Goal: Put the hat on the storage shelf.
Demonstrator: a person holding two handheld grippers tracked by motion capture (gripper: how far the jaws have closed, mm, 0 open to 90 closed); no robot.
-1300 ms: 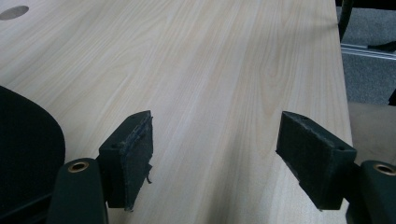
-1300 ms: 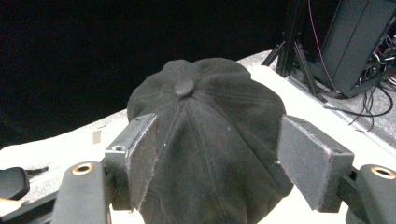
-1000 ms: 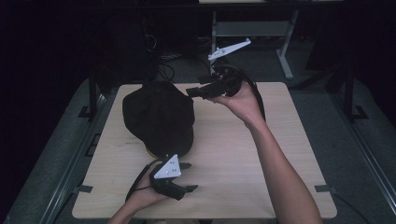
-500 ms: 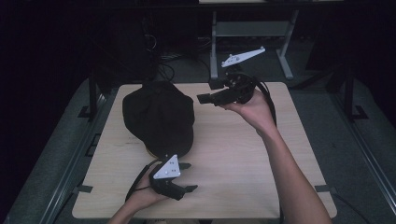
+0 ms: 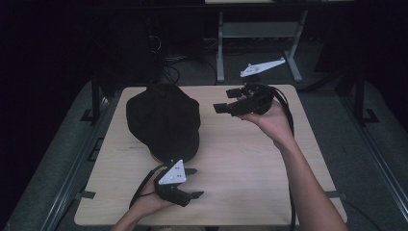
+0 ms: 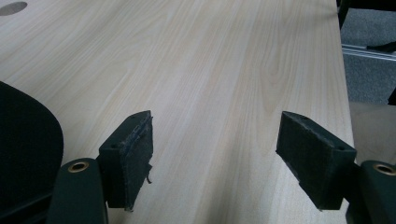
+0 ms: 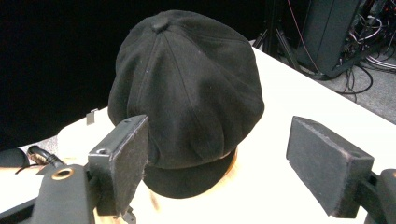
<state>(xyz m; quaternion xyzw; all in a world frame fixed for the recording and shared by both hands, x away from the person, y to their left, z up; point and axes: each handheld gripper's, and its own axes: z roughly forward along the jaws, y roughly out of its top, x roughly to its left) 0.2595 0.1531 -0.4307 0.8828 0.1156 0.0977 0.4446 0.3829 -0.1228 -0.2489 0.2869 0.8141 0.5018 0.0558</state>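
High view is showing the wooden table (image 5: 250, 163) carrying a black newsboy cap (image 5: 163, 122) on its left half, crown up, with the brim pointing toward the person's near edge. Right gripper view is showing the same cap (image 7: 187, 88) with its top button and panel seams facing the camera, centred ahead of the jaws and apart from them. The right gripper (image 5: 222, 108) is being held above the table's far right portion, pointing left toward the cap; compared with the frame one second earlier it is sitting farther right and slightly lower, and its jaws have just been opening, now standing spread wide with nothing between the pads (image 7: 128, 158). This change is indicating, as a judgement, that the right gripper is being lined up and readied for an approach to the cap's crown or side, with the grasp not yet begun. The left gripper (image 5: 195, 195) is resting near the table's front edge, just beside the cap's brim, in the same place as one second ago; in the left gripper view its jaws are standing released and wide, with bare table (image 6: 224, 70) between them and the cap's edge (image 6: 23, 140) at the left.
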